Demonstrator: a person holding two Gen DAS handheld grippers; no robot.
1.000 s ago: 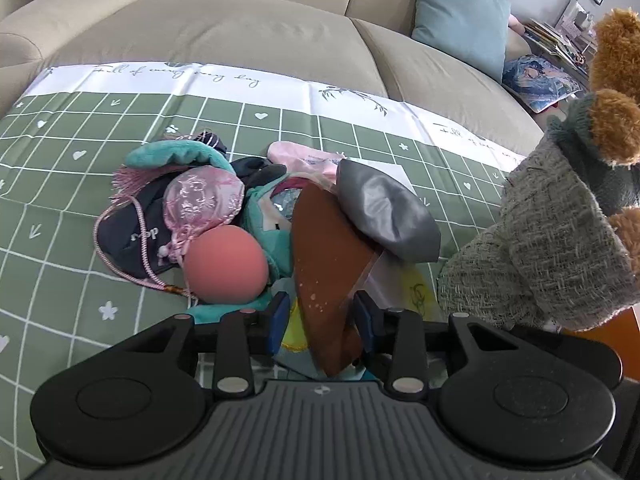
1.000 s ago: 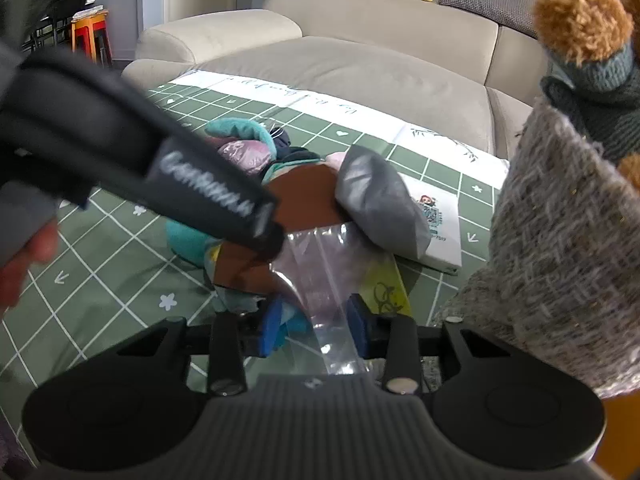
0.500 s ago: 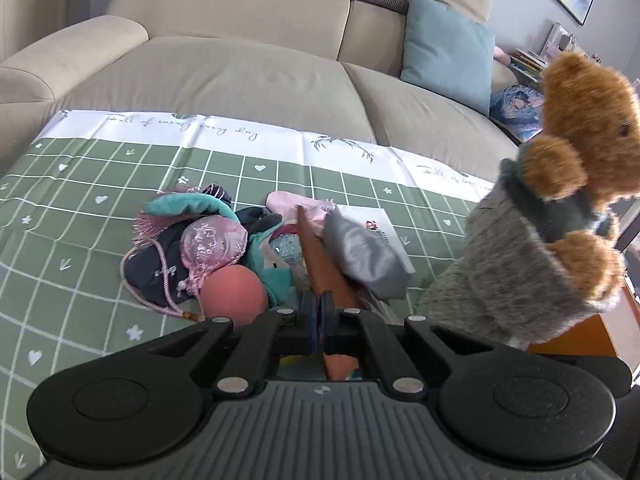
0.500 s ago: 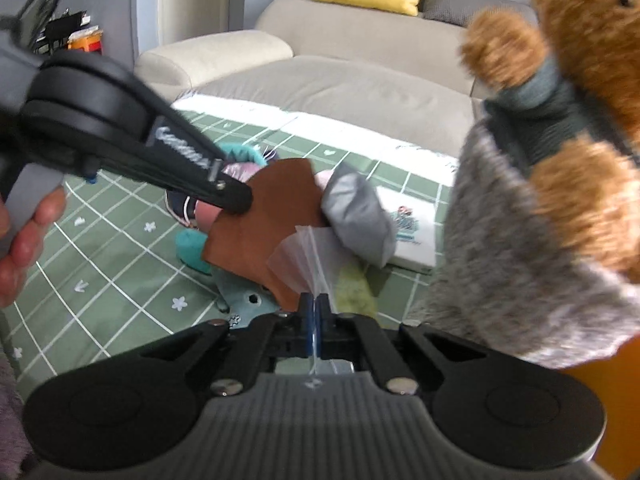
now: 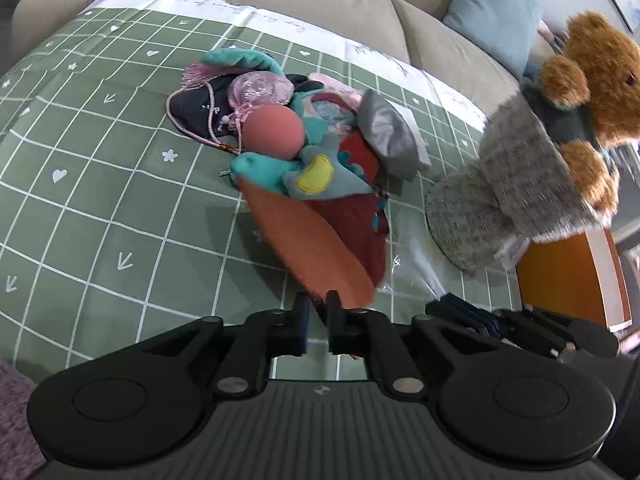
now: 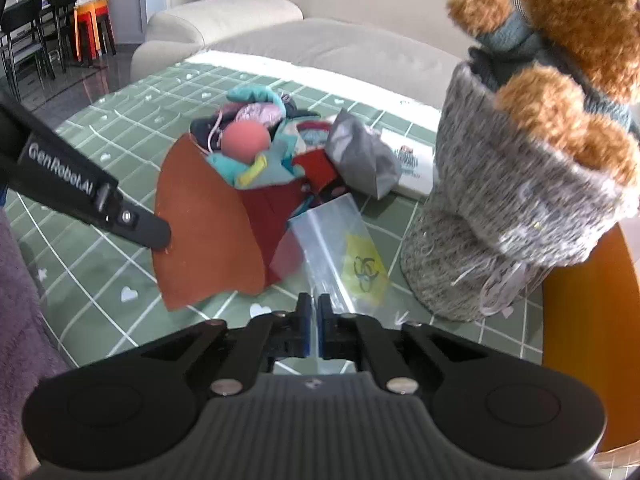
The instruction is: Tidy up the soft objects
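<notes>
The left tool (image 5: 317,309) is pinching the near edge of a rust-brown felt sheet (image 5: 316,248), its jaws starting to ease apart, so the sheet slants up from the pile of soft objects (image 5: 280,136) ahead on the tabletop (image 5: 100,220). The right tool (image 6: 314,312), nearly closed, is gripping a clear plastic bag (image 6: 332,240) just ahead of it, probably drawing it free of the pile for sorting.

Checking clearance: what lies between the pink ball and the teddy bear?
A grey pouch and a white box lie between ball and bear, in the right wrist view.
</notes>
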